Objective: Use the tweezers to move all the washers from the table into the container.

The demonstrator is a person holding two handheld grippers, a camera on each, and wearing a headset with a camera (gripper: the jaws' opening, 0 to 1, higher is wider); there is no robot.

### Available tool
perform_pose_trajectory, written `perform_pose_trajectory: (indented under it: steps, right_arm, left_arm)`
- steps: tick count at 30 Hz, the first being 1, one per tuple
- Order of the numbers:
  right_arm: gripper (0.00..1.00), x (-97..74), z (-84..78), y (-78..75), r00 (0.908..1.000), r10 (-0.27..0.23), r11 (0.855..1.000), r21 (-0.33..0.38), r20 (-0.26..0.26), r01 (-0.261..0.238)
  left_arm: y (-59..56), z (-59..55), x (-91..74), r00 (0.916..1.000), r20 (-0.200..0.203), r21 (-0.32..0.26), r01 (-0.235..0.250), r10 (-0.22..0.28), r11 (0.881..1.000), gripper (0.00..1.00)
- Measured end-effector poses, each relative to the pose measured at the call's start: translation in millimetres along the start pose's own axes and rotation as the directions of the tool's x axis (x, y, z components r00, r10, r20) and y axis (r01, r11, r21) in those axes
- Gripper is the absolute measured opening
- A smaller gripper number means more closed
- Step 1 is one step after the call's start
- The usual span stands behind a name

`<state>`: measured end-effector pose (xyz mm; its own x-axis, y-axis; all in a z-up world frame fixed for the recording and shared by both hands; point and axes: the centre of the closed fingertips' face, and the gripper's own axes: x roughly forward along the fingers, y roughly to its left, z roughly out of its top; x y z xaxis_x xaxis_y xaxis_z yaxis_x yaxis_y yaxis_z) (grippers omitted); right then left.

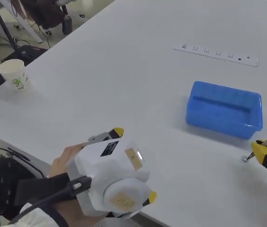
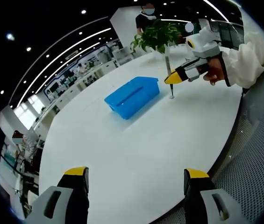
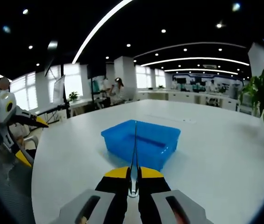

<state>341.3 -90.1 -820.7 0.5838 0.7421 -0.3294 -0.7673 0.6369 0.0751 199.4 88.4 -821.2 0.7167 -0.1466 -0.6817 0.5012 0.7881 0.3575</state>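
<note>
We hold the left tongs (image 2: 136, 173) over the near edge of the broad white table (image 1: 124, 71), their yellow-tipped jaws wide apart with nothing between them. The right tongs (image 3: 132, 171) are pressed together on a pair of thin silver metal tweezers (image 3: 135, 144), which run straight forward out of the jaws. In the head view the tweezers' points come down at a small silver ring-shaped metal washer (image 1: 244, 159) lying on the table just ahead of the right tongs; we cannot tell whether they pinch it. The blue rectangular plastic container (image 1: 224, 111) sits open-topped just beyond the washer, well apart from the left tongs. A white paper cup (image 1: 14, 74) stands far off the left tongs' outer side.
</note>
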Motion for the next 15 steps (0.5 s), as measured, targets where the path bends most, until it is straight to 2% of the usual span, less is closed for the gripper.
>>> perform_pose_trajectory:
  steps: [15]
  right_arm:
    - [0.03,4.6,-1.6,-5.7,0.9999,-0.008,1.0,-0.006,0.013,0.008]
  left_arm:
    - [-1.0,-2.7,2.3,0.9999,-0.016,0.003,0.005,-0.005,1.0,0.85]
